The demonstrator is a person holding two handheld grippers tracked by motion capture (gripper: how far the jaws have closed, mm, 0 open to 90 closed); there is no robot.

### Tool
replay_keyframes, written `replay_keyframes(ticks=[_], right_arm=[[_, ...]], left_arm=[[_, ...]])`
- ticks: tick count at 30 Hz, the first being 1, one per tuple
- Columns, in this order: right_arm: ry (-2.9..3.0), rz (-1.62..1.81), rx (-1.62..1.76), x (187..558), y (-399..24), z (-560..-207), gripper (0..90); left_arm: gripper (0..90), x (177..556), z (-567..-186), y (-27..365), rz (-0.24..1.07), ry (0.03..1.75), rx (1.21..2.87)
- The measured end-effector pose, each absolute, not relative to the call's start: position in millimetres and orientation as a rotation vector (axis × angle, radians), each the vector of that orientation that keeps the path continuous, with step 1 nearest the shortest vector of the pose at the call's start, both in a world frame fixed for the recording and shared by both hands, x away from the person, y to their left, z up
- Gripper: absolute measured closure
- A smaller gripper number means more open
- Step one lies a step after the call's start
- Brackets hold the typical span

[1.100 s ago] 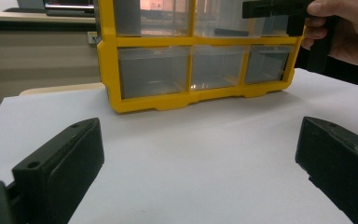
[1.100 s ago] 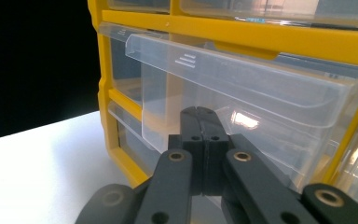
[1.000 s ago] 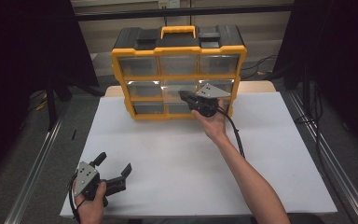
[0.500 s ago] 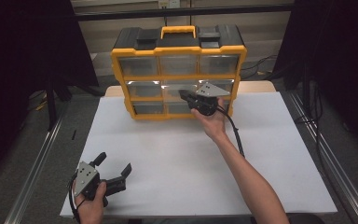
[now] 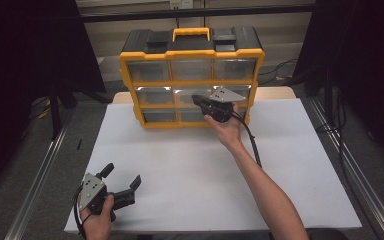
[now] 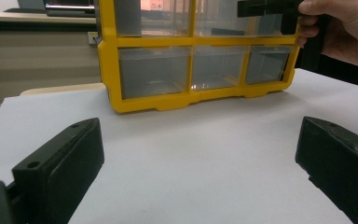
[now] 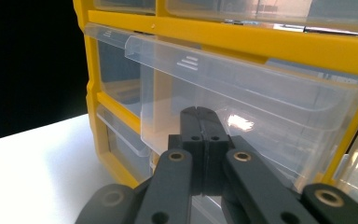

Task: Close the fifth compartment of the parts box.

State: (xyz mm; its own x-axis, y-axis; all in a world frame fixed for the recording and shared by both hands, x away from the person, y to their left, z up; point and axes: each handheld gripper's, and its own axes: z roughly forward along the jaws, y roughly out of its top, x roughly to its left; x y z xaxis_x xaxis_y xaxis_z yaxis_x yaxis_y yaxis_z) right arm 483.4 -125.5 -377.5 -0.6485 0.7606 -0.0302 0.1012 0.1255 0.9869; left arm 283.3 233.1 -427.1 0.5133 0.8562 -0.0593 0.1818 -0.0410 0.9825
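Each hand-held gripper is built of matte black plastic: the left gripper (image 5: 121, 183) is topped by a grey three-cornered plate studded with small dark screws, and a black cable is looped from its rear, behind the jaws. The right gripper (image 5: 198, 99) is capped by the same grey plate just behind its jaws, and a thick black cable is trailed from its back end along a bare, sleeveless forearm. Along its jaws, black link bars with round brass-coloured pivot pins are seen.
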Motion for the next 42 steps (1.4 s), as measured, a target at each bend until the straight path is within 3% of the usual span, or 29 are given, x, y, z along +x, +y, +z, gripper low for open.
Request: replay_keyframes(ticks=[42], right_arm=[[1.848, 1.532, 0.856, 498, -124, -376, 90.0]], left_arm=[[1.3, 284, -428, 232, 0.691, 0.930, 1.550]])
